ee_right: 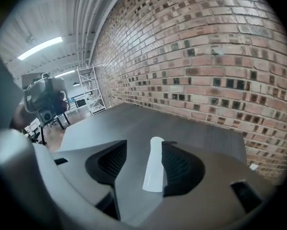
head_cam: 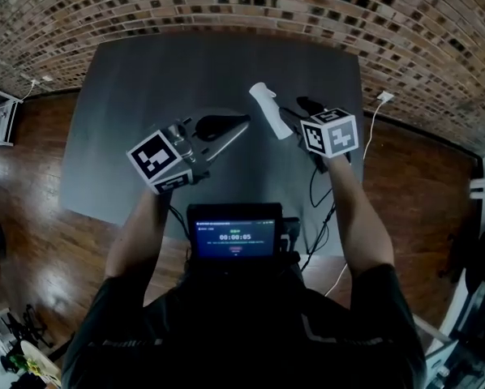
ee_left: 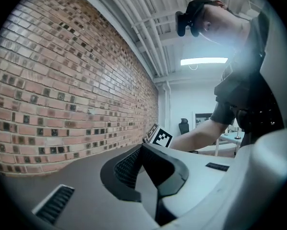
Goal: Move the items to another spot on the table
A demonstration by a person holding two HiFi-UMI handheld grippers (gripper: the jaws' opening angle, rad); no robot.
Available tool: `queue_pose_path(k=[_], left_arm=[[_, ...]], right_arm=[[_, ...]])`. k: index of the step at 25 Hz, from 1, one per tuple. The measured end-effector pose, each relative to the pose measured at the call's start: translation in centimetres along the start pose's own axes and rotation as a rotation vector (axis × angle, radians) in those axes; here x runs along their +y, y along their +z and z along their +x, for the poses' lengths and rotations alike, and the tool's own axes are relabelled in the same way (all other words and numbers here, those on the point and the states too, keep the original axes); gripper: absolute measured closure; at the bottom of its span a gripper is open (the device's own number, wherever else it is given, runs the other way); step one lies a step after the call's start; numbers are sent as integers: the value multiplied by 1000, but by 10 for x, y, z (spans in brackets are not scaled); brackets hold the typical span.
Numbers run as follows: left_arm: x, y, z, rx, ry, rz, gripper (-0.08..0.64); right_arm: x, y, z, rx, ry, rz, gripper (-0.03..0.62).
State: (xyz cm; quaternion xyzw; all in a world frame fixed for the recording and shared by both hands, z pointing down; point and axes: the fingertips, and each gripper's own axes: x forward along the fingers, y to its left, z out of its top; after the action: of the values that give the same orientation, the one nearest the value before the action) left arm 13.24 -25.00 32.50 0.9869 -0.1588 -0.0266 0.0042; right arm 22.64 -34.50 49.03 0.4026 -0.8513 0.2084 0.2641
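Now both forearms reach forward over the grey table (head_cam: 145, 79). The right gripper (ee_right: 144, 146) has its jaws wide apart around the white tube-shaped item (ee_right: 154, 169), which lies on the table just beside 1 pad, ungripped. The left gripper (head_cam: 220, 125) is closed and empty. The chest screen (head_cam: 234, 233) reads 00:00:05.

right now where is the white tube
The white tube lies on the grey table, right of centre in the head view, between the right gripper's open tongs, nearer one pad than the other.
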Motion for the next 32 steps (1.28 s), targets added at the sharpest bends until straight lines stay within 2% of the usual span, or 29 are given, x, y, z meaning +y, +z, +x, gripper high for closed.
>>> queue_pose_path(k=[3, 5, 12, 19, 23, 27, 32], left_arm=[[17, -10, 1, -3, -13, -20, 568], [23, -20, 0, -4, -24, -35, 568], [50, -51, 5, 11, -24, -101, 568], [70, -76, 2, 23, -12, -152, 568], [79, -84, 1, 33, -4, -173, 568], [89, -91, -4, 34, 3, -188, 568], [96, -98, -4, 38, 7, -207, 568]], right_arm=[[-12, -15, 24, 59, -12, 28, 356], [-12, -24, 35, 88, -14, 42, 318], [-32, -63, 74, 207, -37, 61, 318], [-34, -89, 108, 304, -18, 51, 318], [-38, -95, 120, 325, -12, 47, 318], [-47, -90, 126, 295, 2, 109, 318], [-42, -104, 138, 356, 46, 121, 318]])
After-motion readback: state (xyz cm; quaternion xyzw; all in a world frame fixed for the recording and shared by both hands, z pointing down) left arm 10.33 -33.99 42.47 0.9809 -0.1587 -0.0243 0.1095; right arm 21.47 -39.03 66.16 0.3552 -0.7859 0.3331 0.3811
